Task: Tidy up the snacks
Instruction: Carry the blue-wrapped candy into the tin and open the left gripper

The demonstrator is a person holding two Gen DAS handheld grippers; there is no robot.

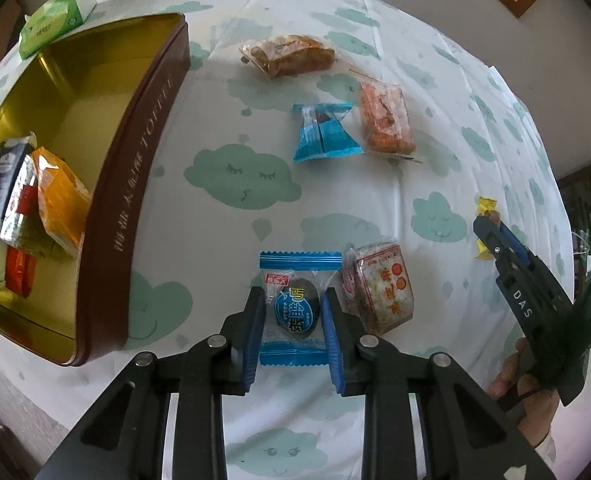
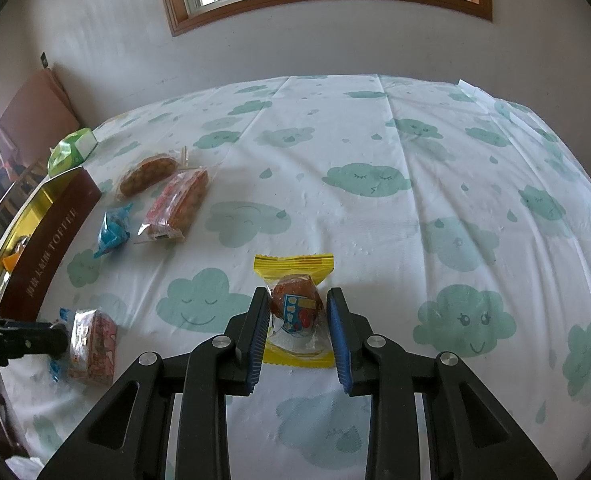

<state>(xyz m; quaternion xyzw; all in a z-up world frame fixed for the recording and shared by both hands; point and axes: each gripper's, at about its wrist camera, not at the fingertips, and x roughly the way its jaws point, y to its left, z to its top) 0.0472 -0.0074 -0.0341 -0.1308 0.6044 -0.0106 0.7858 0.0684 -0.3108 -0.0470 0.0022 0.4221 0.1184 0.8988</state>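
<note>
My left gripper (image 1: pixel 293 294) points down at the bed, its blue pads pressed on both sides of a blue-wrapped snack (image 1: pixel 299 264) with a dark round sweet inside. The packet rests on the cloud-print sheet (image 1: pixel 223 220). My right gripper (image 2: pixel 297 293) is shut on a yellow-wrapped snack (image 2: pixel 293 262) holding a brown piece; in the left wrist view this gripper (image 1: pixel 485 224) sits at the right with the yellow wrapper (image 1: pixel 487 204) at its tip. An open brown toffee tin (image 1: pixel 135 184) with a gold inside lies to the left, several packets (image 1: pixel 55 200) in it.
Loose on the sheet: a blue twisted packet (image 1: pixel 323 132), an orange-red clear packet (image 1: pixel 385 120), a brown pastry packet (image 1: pixel 291 56), and a white-and-red packet (image 1: pixel 379 292) touching my left gripper's right finger. A green tissue pack (image 1: pixel 55 16) lies behind the tin. A hand (image 1: pixel 523 380) holds the right gripper.
</note>
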